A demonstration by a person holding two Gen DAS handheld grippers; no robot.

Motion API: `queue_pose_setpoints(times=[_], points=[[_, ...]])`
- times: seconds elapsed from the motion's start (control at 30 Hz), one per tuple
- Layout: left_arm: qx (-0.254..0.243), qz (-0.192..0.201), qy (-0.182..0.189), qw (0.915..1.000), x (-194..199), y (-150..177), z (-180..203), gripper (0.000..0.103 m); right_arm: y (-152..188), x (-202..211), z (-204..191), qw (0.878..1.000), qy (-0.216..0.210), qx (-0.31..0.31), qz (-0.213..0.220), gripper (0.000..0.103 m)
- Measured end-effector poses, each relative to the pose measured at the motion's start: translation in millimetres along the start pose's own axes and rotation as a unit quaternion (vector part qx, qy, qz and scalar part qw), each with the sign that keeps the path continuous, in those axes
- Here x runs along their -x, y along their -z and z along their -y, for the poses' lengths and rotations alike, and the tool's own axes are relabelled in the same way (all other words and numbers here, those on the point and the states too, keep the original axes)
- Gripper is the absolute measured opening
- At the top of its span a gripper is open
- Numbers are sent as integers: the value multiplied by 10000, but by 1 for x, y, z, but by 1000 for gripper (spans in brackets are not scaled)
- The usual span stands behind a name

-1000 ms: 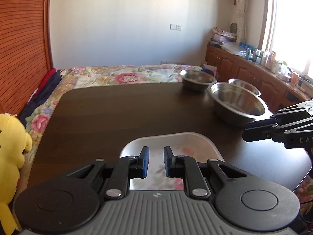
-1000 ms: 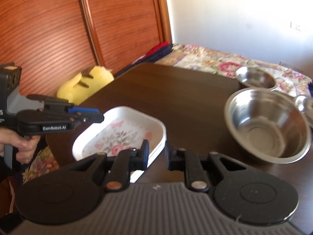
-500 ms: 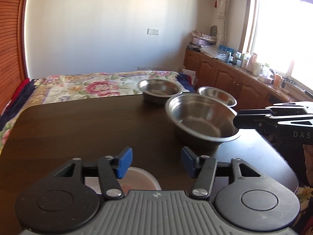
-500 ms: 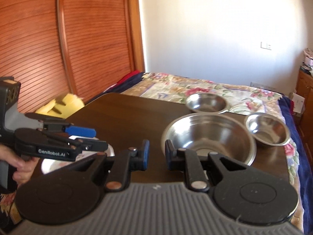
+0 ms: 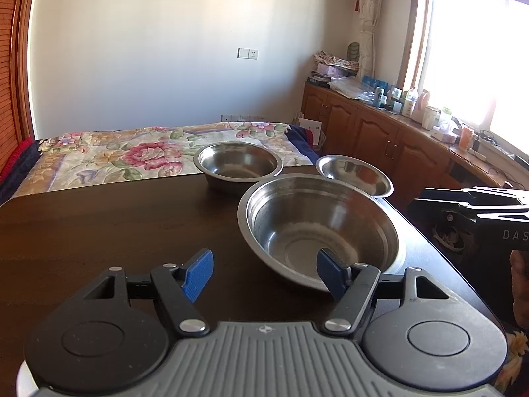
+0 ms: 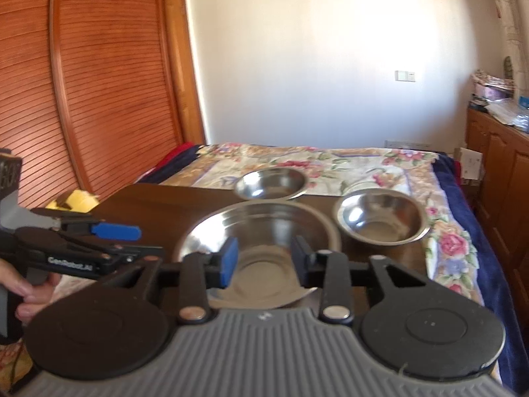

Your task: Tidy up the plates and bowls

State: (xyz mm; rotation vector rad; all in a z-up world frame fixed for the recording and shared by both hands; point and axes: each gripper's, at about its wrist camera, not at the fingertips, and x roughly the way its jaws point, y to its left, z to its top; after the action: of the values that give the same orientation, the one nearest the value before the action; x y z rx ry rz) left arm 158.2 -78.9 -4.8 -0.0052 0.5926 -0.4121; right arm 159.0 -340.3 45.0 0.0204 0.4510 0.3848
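Note:
Three steel bowls stand on the dark wooden table (image 5: pixel 99 225). The large bowl (image 5: pixel 319 228) is nearest, also in the right wrist view (image 6: pixel 264 231). A medium bowl (image 5: pixel 238 165) sits behind it and a small bowl (image 5: pixel 355 173) to its right. My left gripper (image 5: pixel 264 273) is open and empty, its right finger over the large bowl's near rim. My right gripper (image 6: pixel 264 258) is open and empty, just in front of the large bowl. The white floral plate shows only as a sliver (image 5: pixel 23 382) under the left gripper.
A bed with a floral cover (image 5: pixel 109 155) lies beyond the table's far edge. Wooden cabinets (image 5: pixel 380 132) with bottles run along the right wall under a window. A yellow plush toy (image 6: pixel 74 200) sits left of the table, by the slatted wooden door (image 6: pixel 82 82).
My left gripper let go of the white plate, opened wide and moved right toward the large bowl. My right gripper opened and swung to face the bowls.

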Motion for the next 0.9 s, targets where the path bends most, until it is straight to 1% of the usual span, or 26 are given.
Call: queue_pose_setpoints(times=[0.1, 0.17, 0.33, 0.53, 0.57, 0.7, 0.83, 0.9], points=[[8, -17, -64, 10000, -9, -3, 3, 73, 1, -7, 12, 10000, 29, -64, 3, 50], [13, -41, -87, 10000, -14, -4, 3, 73, 2, -14, 19, 9999, 38, -110, -11, 58], [62, -96, -125, 9999, -24, -7, 1, 73, 6, -28, 31, 9998, 61, -139, -111, 64], [114, -33, -80, 9999, -35, -11, 1, 73, 8, -46, 41, 9995, 67, -188, -242, 64], [121, -33, -73, 9999, -37, -12, 1, 71, 9, -49, 41, 9995, 82, -158, -264, 64], [131, -92, -37, 9999, -44, -14, 2, 58, 12, -56, 45, 9992, 43, -213, -349, 64], [132, -158, -51, 9998, -50, -14, 2, 51, 13, -60, 47, 9988, -27, -281, -411, 64], [130, -194, -75, 9997, -53, -14, 2, 46, 13, -61, 49, 9985, -77, -317, -435, 64]])
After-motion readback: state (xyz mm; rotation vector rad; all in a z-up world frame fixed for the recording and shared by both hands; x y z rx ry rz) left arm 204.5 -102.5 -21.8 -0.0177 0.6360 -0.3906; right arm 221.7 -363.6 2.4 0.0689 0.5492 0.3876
